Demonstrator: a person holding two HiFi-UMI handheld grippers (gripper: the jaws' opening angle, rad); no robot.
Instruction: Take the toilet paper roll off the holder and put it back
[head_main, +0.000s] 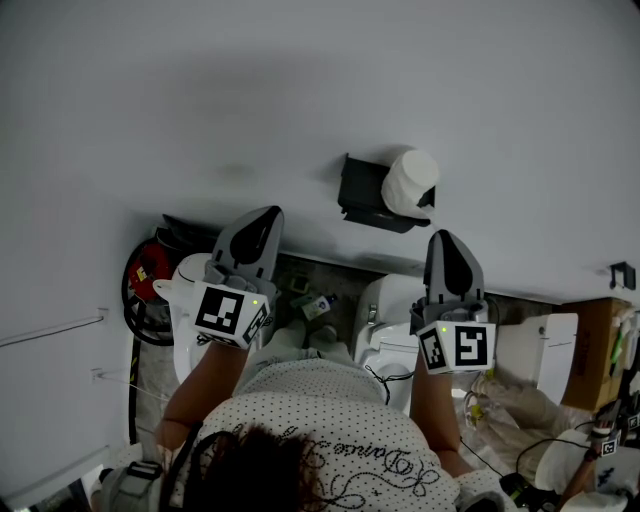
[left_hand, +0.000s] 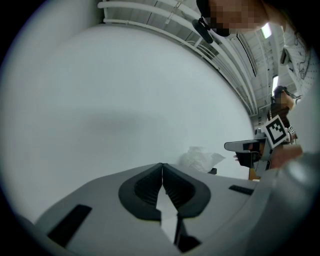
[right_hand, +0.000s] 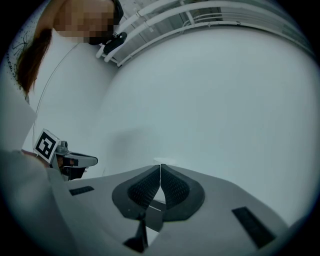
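Left gripper (head_main: 268, 212) and right gripper (head_main: 441, 237): jaws pressed together, nothing between them. Toilet paper roll (head_main: 410, 182) sits on the wall holder (head_main: 362, 190), just past the right tips, farther from the left.

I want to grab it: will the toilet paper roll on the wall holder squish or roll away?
Probably squishes slightly: the toilet paper roll looks thick and soft. Wound paper, so likely light. Round, so it may roll once off the holder.
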